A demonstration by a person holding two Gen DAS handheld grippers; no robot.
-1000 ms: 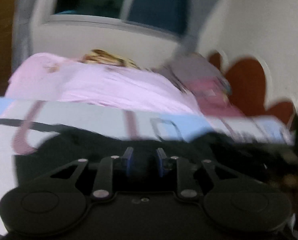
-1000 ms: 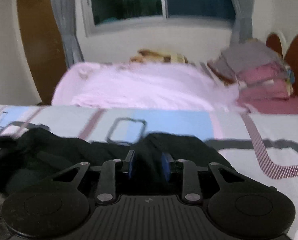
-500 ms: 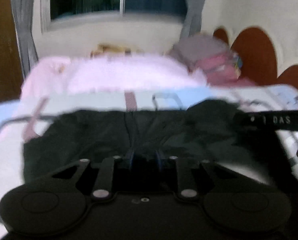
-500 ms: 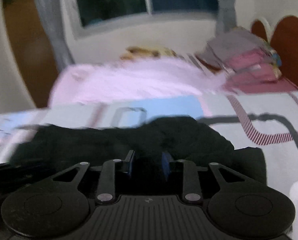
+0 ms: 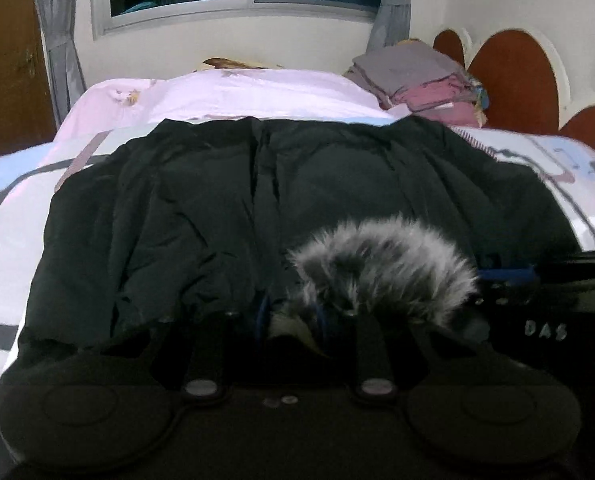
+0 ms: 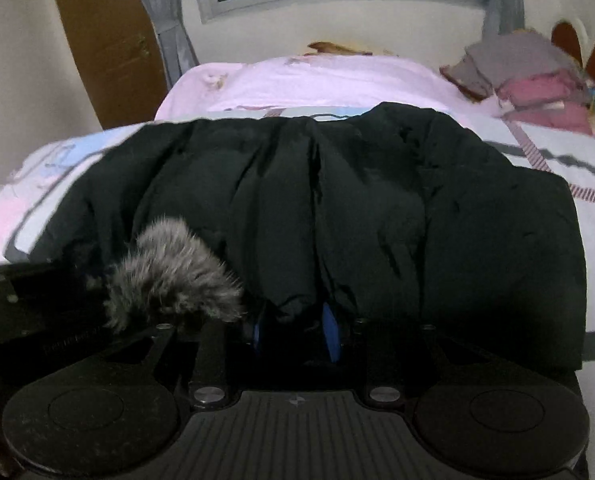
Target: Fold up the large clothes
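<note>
A large black jacket (image 5: 225, 200) with a grey fur-trimmed hood (image 5: 381, 268) lies spread over the bed. It also shows in the right wrist view (image 6: 377, 200), with the fur trim (image 6: 169, 276) at the near left. My left gripper (image 5: 291, 320) is shut on the jacket's near edge beside the fur. My right gripper (image 6: 297, 324) is shut on a fold of the jacket's near edge. The right gripper's body (image 5: 545, 304) shows at the right of the left wrist view.
The bed has a patterned white, blue and pink sheet (image 5: 13, 216) and a pink blanket (image 5: 237, 96) beyond. A stack of folded clothes (image 5: 421, 76) sits at the far right by the red headboard (image 5: 513, 76). A window and grey curtains are behind.
Both grippers have pulled the jacket toward the near side and spread it flat. The fur hood has come into view between the two grippers. The views have steadied.
</note>
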